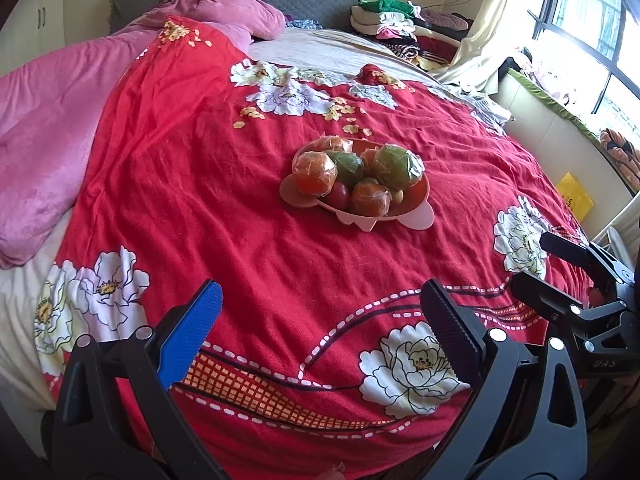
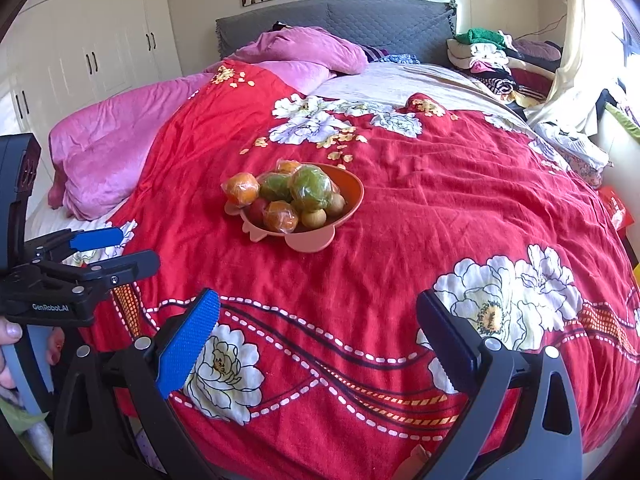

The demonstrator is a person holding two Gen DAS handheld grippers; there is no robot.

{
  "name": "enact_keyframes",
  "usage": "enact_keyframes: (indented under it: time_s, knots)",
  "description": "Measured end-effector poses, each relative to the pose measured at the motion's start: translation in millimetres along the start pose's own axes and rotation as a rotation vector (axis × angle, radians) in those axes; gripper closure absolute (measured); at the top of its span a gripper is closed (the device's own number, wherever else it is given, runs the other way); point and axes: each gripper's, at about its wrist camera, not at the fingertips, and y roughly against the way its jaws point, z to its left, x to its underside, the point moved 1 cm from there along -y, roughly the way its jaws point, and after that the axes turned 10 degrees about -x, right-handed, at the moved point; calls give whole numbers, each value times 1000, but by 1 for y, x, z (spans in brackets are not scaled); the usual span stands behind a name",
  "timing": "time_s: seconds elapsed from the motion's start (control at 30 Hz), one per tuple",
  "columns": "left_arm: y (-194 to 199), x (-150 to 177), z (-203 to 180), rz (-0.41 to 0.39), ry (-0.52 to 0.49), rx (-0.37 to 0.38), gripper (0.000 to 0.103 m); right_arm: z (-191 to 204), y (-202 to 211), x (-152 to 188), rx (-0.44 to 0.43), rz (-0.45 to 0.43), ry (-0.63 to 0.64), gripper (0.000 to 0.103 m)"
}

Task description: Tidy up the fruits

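Left gripper point(image 1: 320, 320): jaws spread wide, nothing between them, above the red floral bedspread point(image 1: 240, 220). Right gripper point(image 2: 318, 322): jaws likewise released and empty, over the same cover. Pink fruit bowl point(image 1: 416, 196) sits on the bedspread well ahead of both, near mid-bed, heaped with plastic-wrapped oranges point(image 1: 314, 174), green fruits point(image 1: 396, 168) and small brown round fruits point(image 2: 314, 218). Pink blanket point(image 2: 120, 140) lies beyond, left.
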Motion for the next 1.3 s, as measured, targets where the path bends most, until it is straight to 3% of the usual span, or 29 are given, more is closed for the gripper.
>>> enact_keyframes:
  time_s: [1.3]
  knots:
    - [2, 1, 1, 1, 6, -12, 10, -2, -1, 3, 8, -1, -8, 5]
